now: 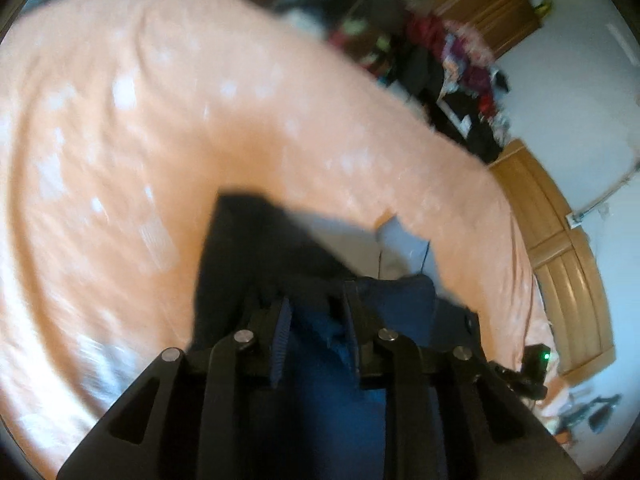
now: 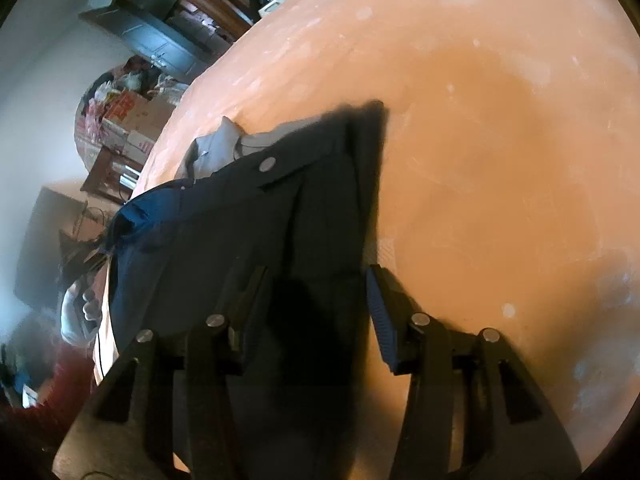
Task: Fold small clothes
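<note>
Right gripper (image 2: 316, 300) open over dark garment (image 2: 248, 232); snap button (image 2: 267, 165) visible only here.

Motion blur smears the peach bedspread (image 1: 120, 140) and the clothes pile (image 1: 452, 64) behind it. The dark garment (image 2: 248, 248) covers the right hand-held gripper's (image 2: 312, 304) left finger; its lower part runs off-frame.

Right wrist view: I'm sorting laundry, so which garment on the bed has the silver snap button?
The dark navy garment under the right gripper; the grey garment behind it shows none.
</note>
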`<state>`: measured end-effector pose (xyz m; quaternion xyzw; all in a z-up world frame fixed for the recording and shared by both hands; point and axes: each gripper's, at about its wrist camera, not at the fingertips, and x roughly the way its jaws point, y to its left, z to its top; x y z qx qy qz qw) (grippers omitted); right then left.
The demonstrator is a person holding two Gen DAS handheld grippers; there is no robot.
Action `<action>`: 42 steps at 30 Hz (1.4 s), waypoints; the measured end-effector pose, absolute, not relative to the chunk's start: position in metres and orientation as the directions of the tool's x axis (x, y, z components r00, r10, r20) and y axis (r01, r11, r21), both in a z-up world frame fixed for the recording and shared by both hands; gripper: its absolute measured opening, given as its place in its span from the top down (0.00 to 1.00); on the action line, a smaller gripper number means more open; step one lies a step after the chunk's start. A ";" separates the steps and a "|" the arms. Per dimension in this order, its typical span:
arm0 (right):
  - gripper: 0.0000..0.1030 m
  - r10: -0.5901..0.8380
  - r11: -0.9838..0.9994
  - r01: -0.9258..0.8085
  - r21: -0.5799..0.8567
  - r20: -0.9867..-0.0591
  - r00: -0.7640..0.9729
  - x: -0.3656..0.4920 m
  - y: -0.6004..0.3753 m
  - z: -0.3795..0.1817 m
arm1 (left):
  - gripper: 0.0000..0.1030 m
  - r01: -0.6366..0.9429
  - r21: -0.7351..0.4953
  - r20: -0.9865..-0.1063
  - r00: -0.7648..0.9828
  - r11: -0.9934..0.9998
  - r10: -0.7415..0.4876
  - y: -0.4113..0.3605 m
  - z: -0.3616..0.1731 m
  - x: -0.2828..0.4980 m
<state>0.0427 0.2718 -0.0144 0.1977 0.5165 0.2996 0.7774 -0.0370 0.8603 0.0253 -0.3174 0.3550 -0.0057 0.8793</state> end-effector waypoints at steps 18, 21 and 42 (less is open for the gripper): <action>0.49 0.537 0.844 -0.238 0.481 -0.764 0.359 -0.017 0.277 0.005 | 0.62 -0.233 -0.475 -0.742 0.624 0.849 -0.244 0.818 -0.028 -0.121; 0.42 0.482 0.876 -0.235 0.421 -0.784 0.392 -0.045 0.278 0.013 | 0.74 -0.316 -0.485 -0.740 0.645 0.815 -0.191 0.847 -0.020 -0.151; 0.00 0.240 0.950 -0.303 0.077 -0.800 0.550 -0.130 0.329 -0.011 | 0.00 -0.267 0.010 -0.842 0.517 0.964 0.152 0.722 -0.028 -0.196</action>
